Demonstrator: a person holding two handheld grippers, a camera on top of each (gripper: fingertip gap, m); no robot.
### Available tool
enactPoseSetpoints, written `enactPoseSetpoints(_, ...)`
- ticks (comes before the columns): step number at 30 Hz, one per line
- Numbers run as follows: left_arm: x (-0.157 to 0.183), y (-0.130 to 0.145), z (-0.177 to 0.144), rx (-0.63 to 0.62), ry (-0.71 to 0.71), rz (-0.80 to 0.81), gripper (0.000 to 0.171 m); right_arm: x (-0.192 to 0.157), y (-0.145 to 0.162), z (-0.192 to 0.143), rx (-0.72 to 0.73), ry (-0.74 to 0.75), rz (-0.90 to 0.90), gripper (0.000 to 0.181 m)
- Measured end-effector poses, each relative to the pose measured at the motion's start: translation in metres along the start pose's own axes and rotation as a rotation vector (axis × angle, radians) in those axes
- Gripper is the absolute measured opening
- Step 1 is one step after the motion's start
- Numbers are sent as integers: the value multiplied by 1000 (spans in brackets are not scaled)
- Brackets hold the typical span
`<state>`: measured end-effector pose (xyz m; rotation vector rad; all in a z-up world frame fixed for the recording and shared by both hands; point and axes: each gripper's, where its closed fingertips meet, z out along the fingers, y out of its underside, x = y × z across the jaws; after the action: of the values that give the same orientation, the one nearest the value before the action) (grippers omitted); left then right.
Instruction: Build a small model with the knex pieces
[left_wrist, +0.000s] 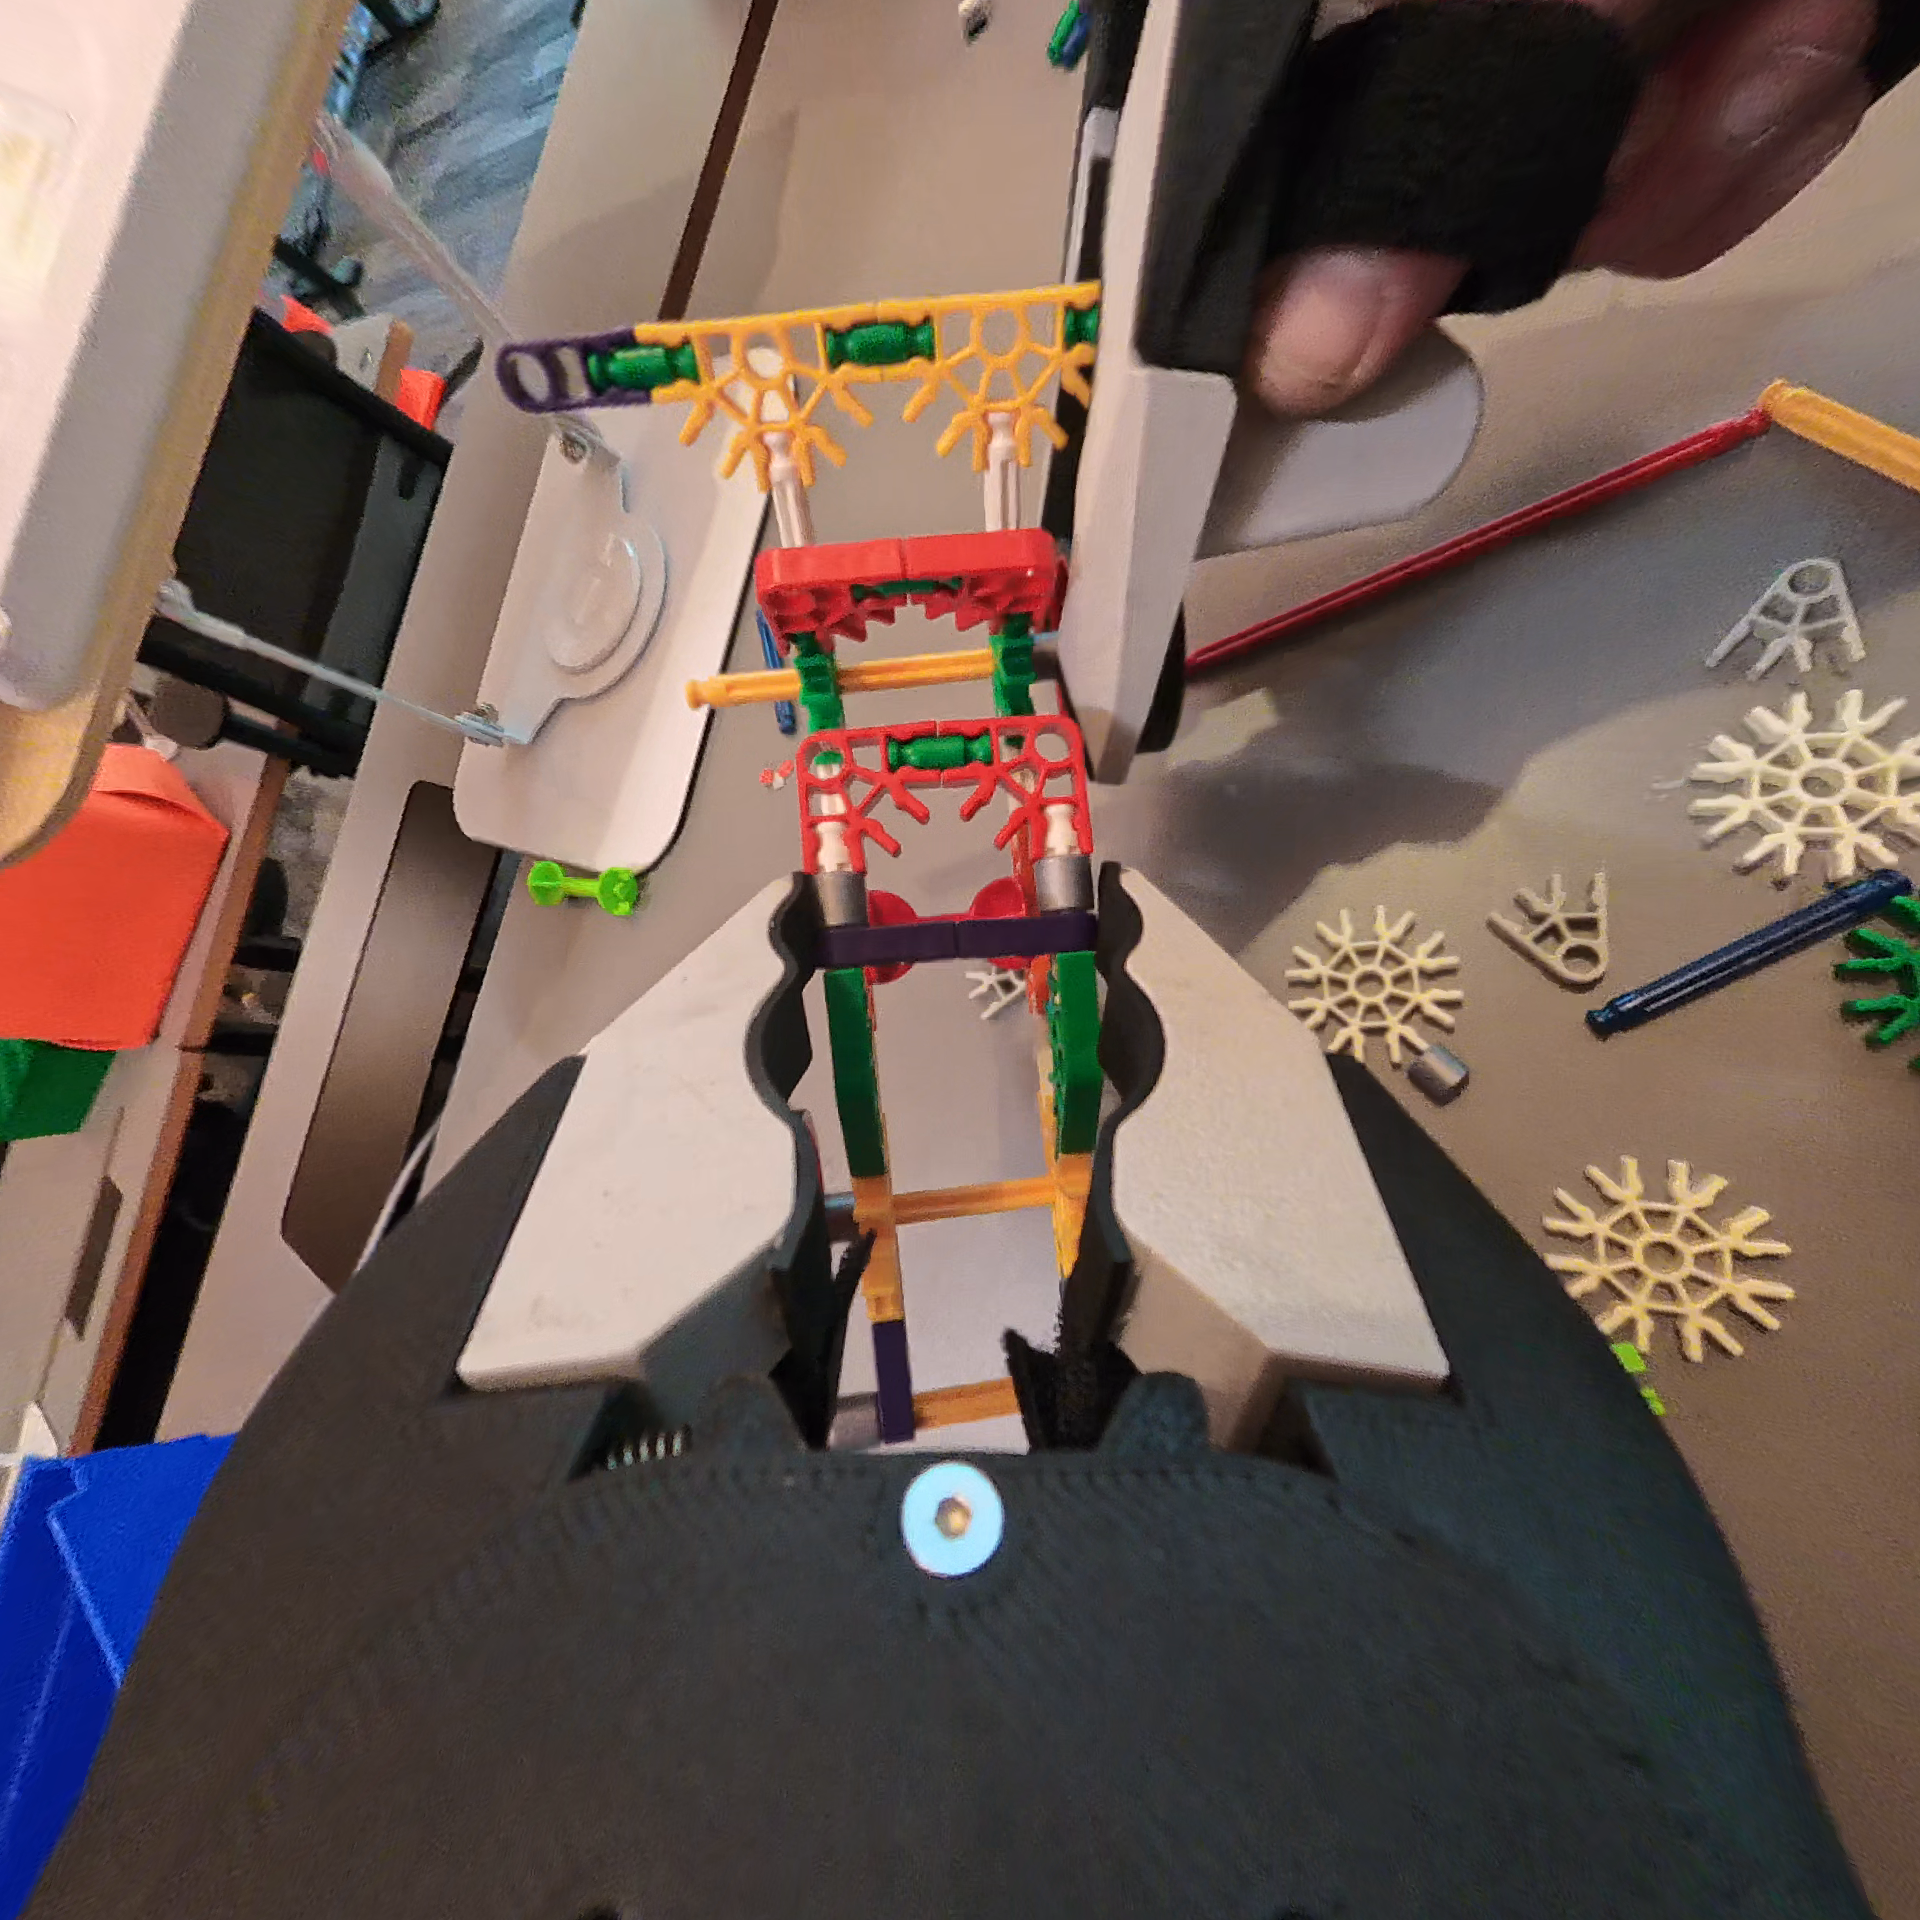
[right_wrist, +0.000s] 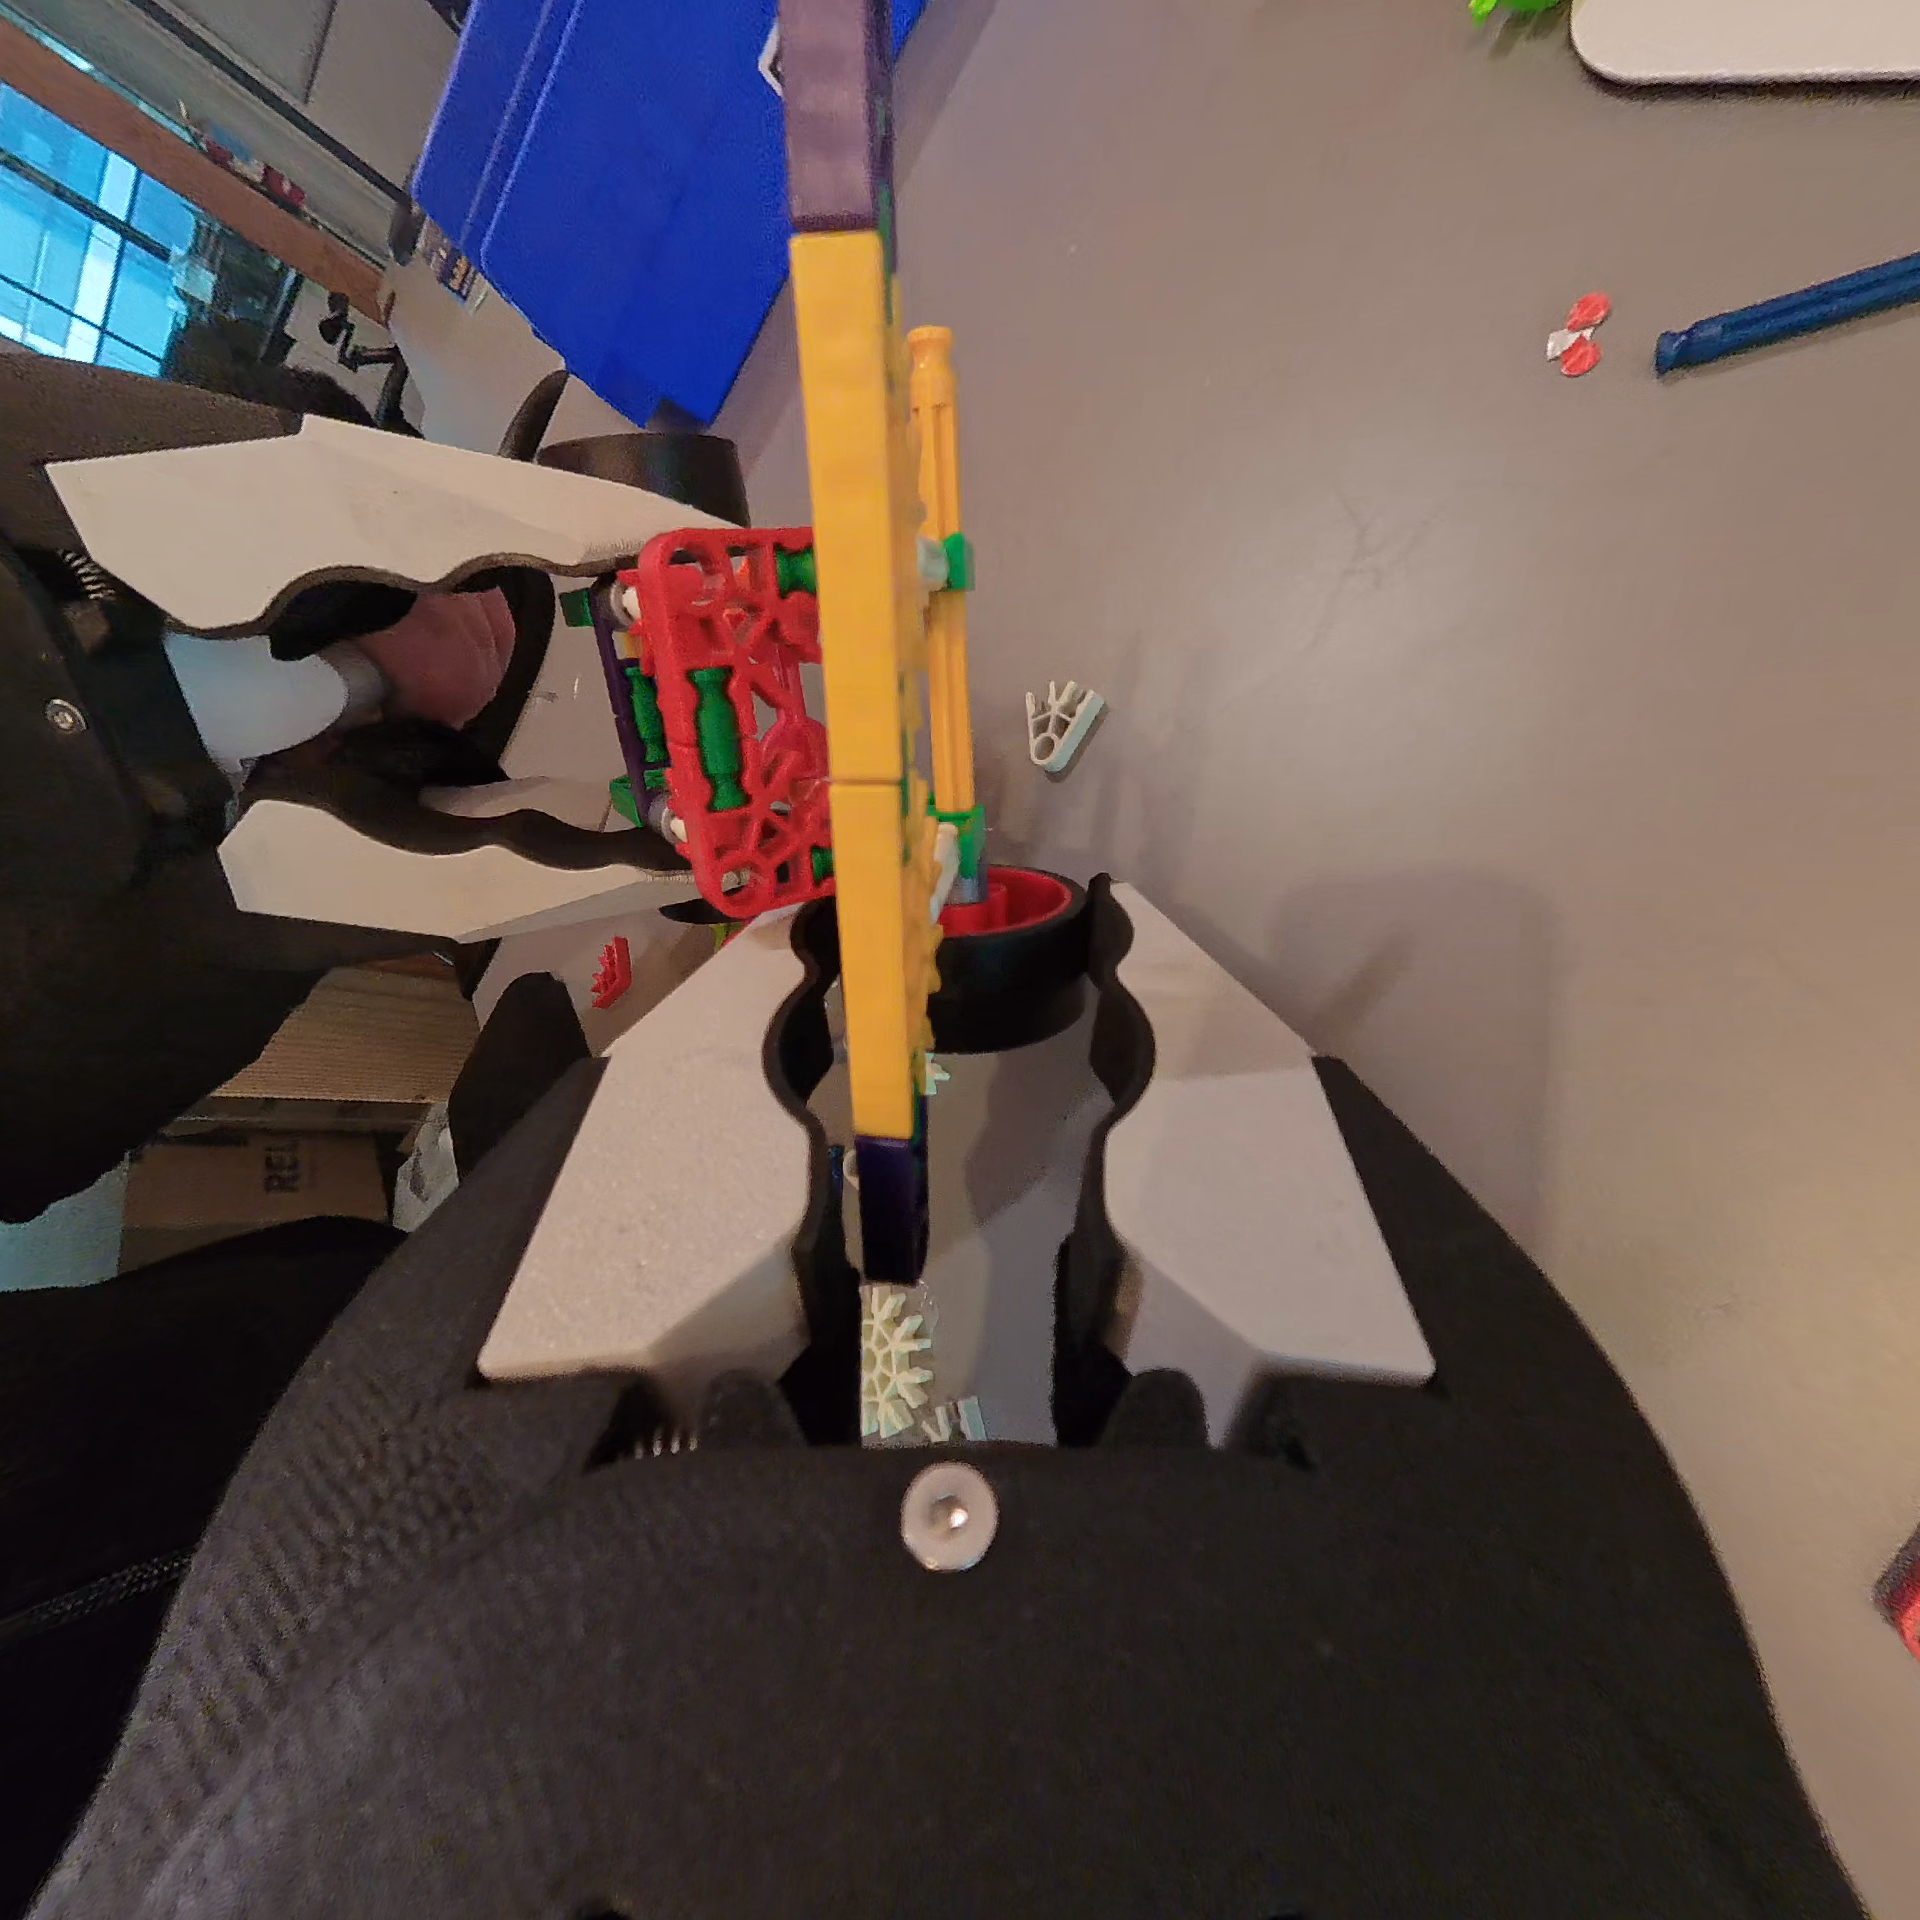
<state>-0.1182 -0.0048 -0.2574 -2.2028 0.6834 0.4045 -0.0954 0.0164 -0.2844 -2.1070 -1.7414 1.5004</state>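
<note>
Two close wrist views, shared toy frame (left_wrist: 940, 790)

My right gripper (left_wrist: 1132, 582) is hiding the toy frame's (left_wrist: 935, 644) far end; the frame's purple tip (right_wrist: 836, 104) is running off-picture.

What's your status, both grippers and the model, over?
Left gripper shut on toy model at its purple bar. Right gripper open, straddling the model's yellow edge. Loose white connectors on table alongside.
</note>
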Motion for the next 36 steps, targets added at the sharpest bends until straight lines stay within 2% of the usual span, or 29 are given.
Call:
enactPoseSetpoints(4,1,-12,0,34,36,-6,51,-1,-1,-13,113,-29,22,46)
enactPoseSetpoints(8,15,-33,11,51,116,41,51,8,15,-35,171,-10,94,46)
enactPoseSetpoints(13,41,-65,41,58,284,119,51,32,42,-69,225,39,222,47)
enactPoseSetpoints(18,64,-89,77,36,471,182,51,58,60,-102,344,85,376,51)
enactPoseSetpoints(24,82,-107,102,12,630,297,51,67,81,-120,412,148,449,56)
enactPoseSetpoints(26,93,-115,105,5,703,342,51,69,91,-129,427,176,455,53)
enactPoseSetpoints(27,98,-119,108,-2,730,359,51,71,94,-134,448,175,464,42)
enactPoseSetpoints(28,104,-123,110,-4,753,380,51,73,96,-137,460,163,478,39)
enactPoseSetpoints(30,116,-126,117,-31,787,418,51,77,103,-139,442,172,491,46)
enactPoseSetpoints(32,124,-134,120,-27,829,416,51,77,106,-142,457,160,494,61)
enactPoseSetpoints(36,127,-138,125,-70,854,446,51,70,110,-154,470,154,474,82)
